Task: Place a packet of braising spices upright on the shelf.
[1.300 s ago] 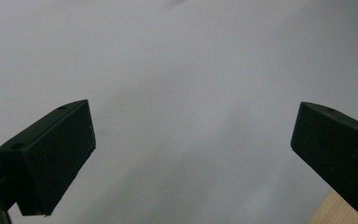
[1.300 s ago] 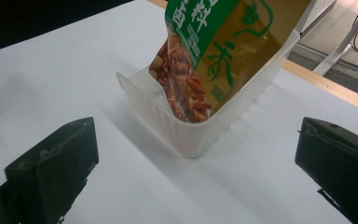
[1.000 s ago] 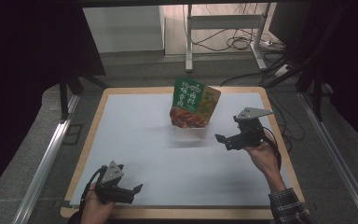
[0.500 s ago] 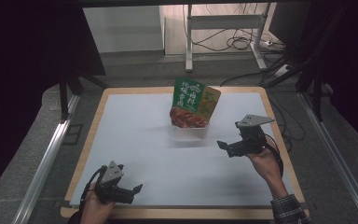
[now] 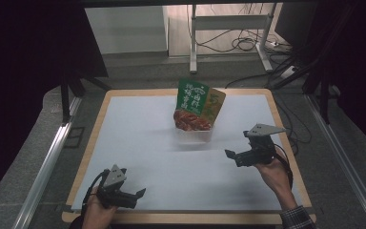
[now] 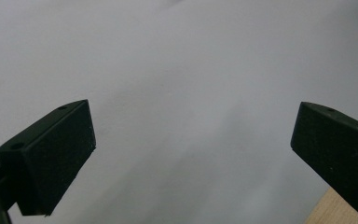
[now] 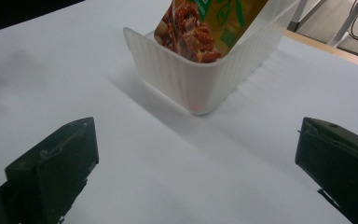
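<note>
A green and yellow food packet (image 5: 198,105) with red food printed on it stands upright in a white ribbed plastic bin (image 5: 195,136) at the middle back of the white mat (image 5: 138,124). The right gripper view looks at that bin (image 7: 205,74) and packet (image 7: 205,23) from close by. My right gripper (image 5: 234,157) hovers to the right of the bin, open and empty, its jaws wide apart (image 7: 196,163). My left gripper (image 5: 136,196) rests near the front left edge, open with nothing between its jaws (image 6: 191,154).
The mat lies on a wooden-edged table (image 5: 181,218); its edge peeks in the left gripper view (image 6: 335,210). Metal rails (image 5: 43,167) run along both sides. Cables and a desk frame (image 5: 228,28) lie on the floor beyond.
My right gripper has drawn back from the bin toward the front right. The left gripper has barely moved.
</note>
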Motion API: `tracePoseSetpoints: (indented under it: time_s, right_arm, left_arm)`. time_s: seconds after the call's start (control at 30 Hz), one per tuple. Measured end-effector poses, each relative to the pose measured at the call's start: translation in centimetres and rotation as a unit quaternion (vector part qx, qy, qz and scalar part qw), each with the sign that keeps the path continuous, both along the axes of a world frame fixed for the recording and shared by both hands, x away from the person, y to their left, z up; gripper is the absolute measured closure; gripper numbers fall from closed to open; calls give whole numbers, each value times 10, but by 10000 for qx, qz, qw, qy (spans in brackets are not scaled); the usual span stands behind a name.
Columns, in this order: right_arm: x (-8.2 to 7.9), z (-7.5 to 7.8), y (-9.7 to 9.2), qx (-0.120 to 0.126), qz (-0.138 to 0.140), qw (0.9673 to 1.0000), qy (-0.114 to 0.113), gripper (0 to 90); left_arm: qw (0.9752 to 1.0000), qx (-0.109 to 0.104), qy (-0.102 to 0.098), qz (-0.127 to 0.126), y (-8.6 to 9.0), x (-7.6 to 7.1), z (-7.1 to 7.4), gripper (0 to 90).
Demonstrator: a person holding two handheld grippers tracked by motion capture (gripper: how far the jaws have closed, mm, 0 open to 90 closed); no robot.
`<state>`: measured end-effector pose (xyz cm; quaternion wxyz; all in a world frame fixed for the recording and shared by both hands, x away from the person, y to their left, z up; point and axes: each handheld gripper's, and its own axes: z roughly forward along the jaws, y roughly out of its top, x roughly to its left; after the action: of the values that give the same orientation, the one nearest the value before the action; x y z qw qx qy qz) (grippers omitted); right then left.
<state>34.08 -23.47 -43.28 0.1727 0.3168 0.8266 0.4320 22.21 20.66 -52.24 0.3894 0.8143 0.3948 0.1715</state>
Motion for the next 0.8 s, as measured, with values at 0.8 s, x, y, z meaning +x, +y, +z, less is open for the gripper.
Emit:
tracePoseSetpoints:
  time_s: [0.8]
  right_arm:
    - [-33,-15,-21,23,-192,9998,-104,0]
  left_arm:
    - [10000,37,7,-52,-2,1,0,0]
